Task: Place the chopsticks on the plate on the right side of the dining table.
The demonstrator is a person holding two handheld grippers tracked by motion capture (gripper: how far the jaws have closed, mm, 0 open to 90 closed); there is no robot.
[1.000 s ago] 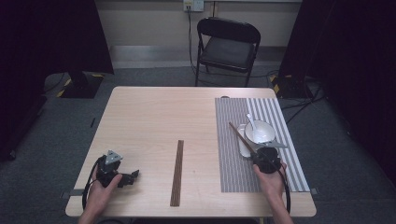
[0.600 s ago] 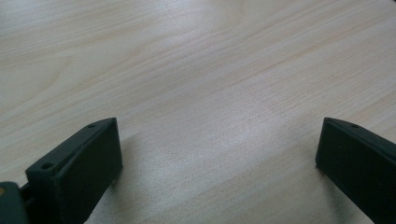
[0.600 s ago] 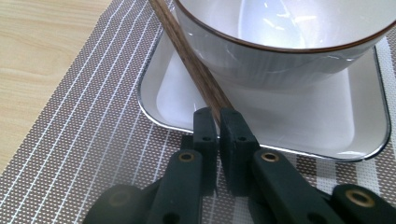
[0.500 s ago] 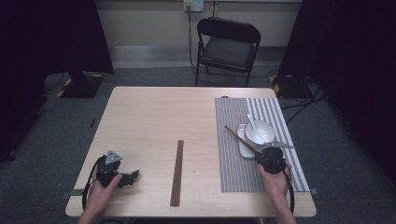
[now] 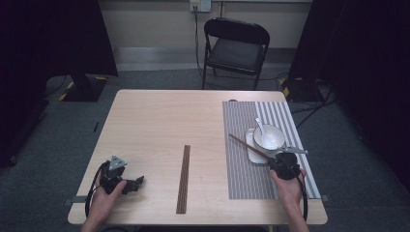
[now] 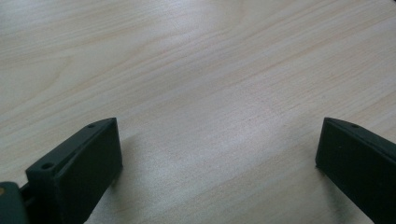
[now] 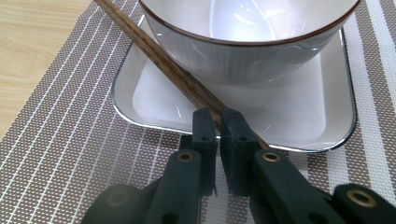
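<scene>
Two grippers are in our hands at the wooden table (image 5: 154,121). We hold the right gripper (image 5: 282,166) at the lower right of the high view, over the striped placemat (image 5: 241,169); its jaws are nearly together and clamp a pair of brown chopsticks (image 5: 246,145). In the right gripper view the chopsticks (image 7: 159,60) run from the jaw tips toward the upper left of the frame, passing just beside the white bowl (image 7: 247,32) and over the rim of the square white plate (image 7: 299,116) beneath it. In the high view the chopsticks slant up and left from the gripper, across the plate (image 5: 251,153), and a white spoon (image 5: 260,126) rests in the bowl (image 5: 269,137).

We hold the left gripper (image 5: 133,184) at the lower left of the high view, resting on the table. Its jaws stand wide apart with bare tabletop (image 6: 201,93) between them.

One second pair of chopsticks (image 5: 183,179) lies at lower centre, well apart from both grippers.
</scene>
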